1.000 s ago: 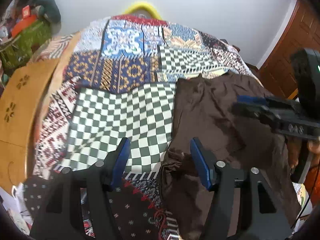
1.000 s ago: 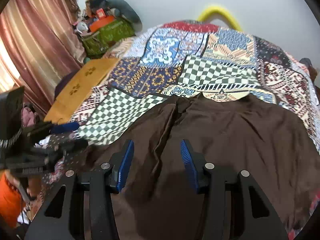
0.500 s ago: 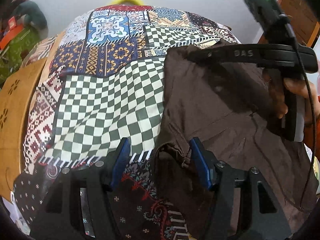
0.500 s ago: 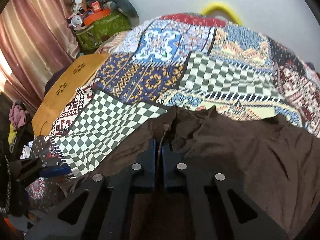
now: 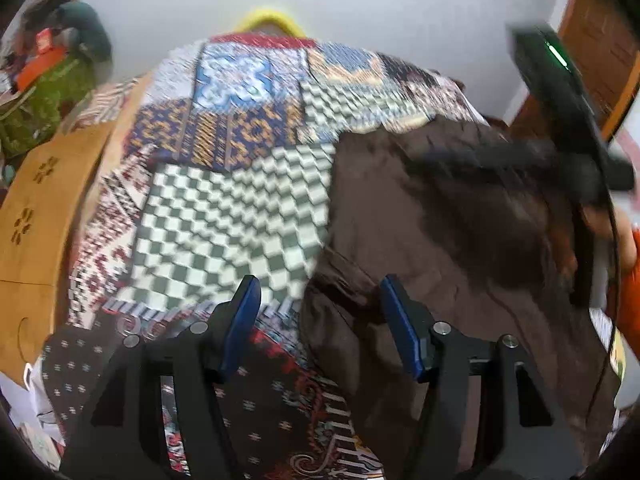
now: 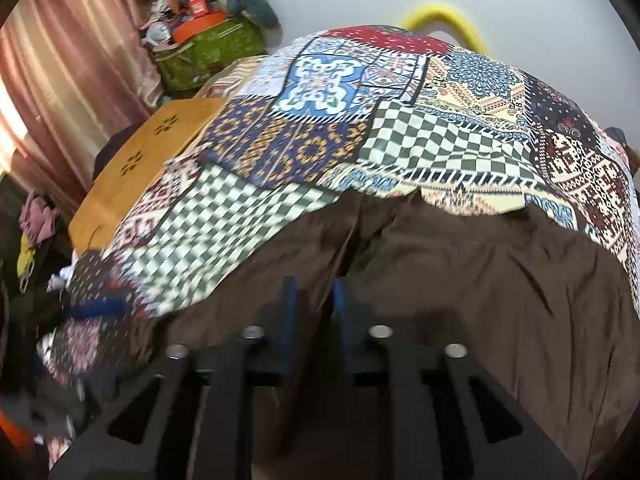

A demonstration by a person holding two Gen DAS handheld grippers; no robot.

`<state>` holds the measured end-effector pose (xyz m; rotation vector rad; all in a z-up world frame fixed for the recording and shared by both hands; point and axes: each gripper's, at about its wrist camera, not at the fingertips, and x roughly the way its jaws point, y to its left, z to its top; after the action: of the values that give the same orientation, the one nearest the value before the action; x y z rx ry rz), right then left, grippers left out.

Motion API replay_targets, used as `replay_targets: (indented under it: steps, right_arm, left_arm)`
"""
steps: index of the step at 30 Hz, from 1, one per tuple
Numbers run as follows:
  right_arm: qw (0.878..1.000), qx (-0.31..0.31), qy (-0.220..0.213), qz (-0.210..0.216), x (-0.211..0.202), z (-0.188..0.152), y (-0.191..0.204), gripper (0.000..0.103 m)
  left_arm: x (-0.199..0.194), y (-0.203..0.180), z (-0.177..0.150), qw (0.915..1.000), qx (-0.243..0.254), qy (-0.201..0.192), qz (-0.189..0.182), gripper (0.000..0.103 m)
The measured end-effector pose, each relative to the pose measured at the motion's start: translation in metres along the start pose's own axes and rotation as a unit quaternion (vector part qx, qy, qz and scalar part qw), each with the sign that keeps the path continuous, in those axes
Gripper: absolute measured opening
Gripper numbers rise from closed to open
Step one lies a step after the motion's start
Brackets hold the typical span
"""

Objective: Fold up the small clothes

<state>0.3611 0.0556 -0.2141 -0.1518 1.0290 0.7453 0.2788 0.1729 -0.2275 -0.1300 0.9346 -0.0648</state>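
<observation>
Brown garment [image 6: 460, 288] lies spread on the patchwork bedspread [image 6: 328, 136], toward its near right edge in the left wrist view. Right claw [image 6: 313, 300] has its 2 fingers drawn close, clamped on a raised fold of the garment near its left edge, cloth running up between them. Left claw [image 5: 320, 320] sits wide apart over the garment's near left corner [image 5: 344, 292], right finger above the cloth, left finger above bare bedspread, gripping nothing.
</observation>
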Motion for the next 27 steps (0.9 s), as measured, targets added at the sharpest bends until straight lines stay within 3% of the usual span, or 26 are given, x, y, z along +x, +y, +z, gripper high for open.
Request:
replay_targets:
  steps: [2, 7, 9, 10, 16, 20, 27]
  right_arm:
    - [1.0, -0.004, 0.001, 0.006, -0.008, -0.013, 0.004, 0.037]
    - [0.998, -0.01, 0.032, 0.045, -0.003, -0.035, 0.008, 0.037]
    - [0.999, -0.03, 0.024, 0.036, -0.003, -0.039, 0.014, 0.024]
    - [0.999, -0.037, 0.024, 0.031, -0.003, -0.039, 0.016, 0.006]
    - [0.999, -0.036, -0.002, 0.017, -0.013, -0.031, 0.006, 0.004]
    - [0.999, -0.027, 0.003, -0.018, -0.01, -0.028, -0.011, 0.004]
    - [1.0, -0.001, -0.001, -0.012, -0.01, -0.035, -0.028, 0.0]
  left_arm:
    - [-0.002, 0.008, 0.005, 0.9998, -0.015, -0.006, 0.006, 0.062]
    - [0.015, 0.025, 0.008, 0.9985, -0.043, 0.011, 0.031, 0.062]
    - [0.023, 0.027, 0.005, 0.9982, -0.048, 0.022, 0.028, 0.062]
    - [0.027, 0.026, 0.004, 0.9981, -0.05, 0.028, 0.023, 0.062]
    - [0.032, 0.008, -0.003, 0.9985, -0.034, 0.043, -0.003, 0.062]
    - [0.044, -0.004, -0.01, 0.9982, -0.011, 0.055, 0.022, 0.063]
    - [0.037, 0.011, -0.018, 0.9972, -0.048, 0.055, 0.016, 0.067]
